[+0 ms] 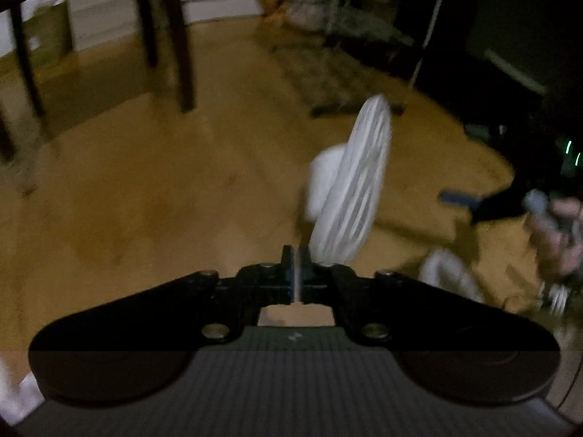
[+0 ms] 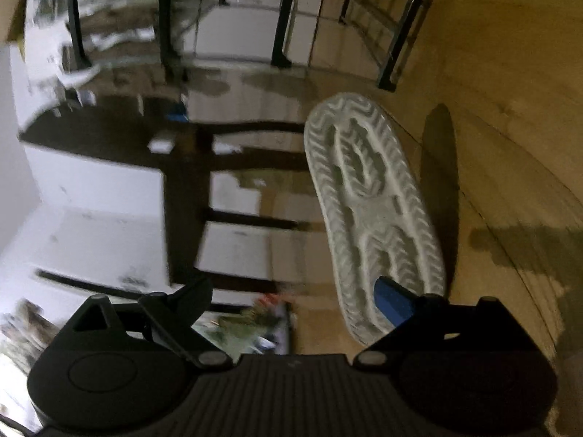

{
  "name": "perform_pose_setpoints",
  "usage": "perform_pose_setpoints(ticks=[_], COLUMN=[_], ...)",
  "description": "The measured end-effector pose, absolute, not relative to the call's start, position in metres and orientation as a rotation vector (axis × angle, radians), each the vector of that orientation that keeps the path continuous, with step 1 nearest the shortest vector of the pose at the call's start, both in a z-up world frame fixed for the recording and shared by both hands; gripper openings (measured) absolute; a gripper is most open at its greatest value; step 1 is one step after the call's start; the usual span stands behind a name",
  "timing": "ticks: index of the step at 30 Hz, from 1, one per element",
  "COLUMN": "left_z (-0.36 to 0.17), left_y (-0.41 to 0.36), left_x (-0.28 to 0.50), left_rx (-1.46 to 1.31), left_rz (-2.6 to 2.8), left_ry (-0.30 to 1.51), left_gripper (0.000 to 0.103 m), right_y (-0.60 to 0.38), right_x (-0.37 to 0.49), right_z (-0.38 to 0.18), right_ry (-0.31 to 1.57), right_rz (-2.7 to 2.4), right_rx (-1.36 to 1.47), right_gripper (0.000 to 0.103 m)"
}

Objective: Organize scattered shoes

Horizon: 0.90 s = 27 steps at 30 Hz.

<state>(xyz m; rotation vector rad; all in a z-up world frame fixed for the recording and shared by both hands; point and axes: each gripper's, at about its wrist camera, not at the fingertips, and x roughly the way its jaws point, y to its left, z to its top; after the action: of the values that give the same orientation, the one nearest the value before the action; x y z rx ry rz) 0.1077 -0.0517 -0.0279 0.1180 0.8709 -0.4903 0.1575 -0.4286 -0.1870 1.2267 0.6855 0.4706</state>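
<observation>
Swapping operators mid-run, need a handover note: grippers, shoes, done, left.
Left gripper: shut on a thin edge of a white sneaker, which is lifted off the wood floor.
Right gripper: open, holding nothing; a white sneaker sole is just ahead.
Second white sneaker: low, by the right hand.
Done: one shoe picked up.
Left: place it, then the other.

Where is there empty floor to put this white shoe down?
The big bare patch of brown wooden floor lies left of the held white sneaker, in front of the dark chair legs. It is crowded on the right: a second white shoe, a hand, and the brownish mat farther back.
</observation>
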Motion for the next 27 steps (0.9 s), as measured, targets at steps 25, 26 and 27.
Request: perform_pose_setpoints(ticks=[25,26,27], left_z=[-0.067,-0.068,-0.068], left_y=[0.077,0.07,0.062], left_x=[0.05,0.05,0.051], left_rx=[-0.402,-0.376,-0.344], left_rz=[-0.263,-0.276,-0.285], left_ry=[1.065,1.071,1.075], left_gripper=[0.087,0.087,0.087], right_y=[-0.397,-0.404,-0.412], right_x=[0.282,0.28,0.276], right_z=[-0.142,-0.15,-0.163], right_ry=[1.001,0.992,0.993], right_rz=[-0.121,-0.117,-0.127], right_rx=[1.238,1.278,1.32], right_gripper=[0.096,0.096,0.095])
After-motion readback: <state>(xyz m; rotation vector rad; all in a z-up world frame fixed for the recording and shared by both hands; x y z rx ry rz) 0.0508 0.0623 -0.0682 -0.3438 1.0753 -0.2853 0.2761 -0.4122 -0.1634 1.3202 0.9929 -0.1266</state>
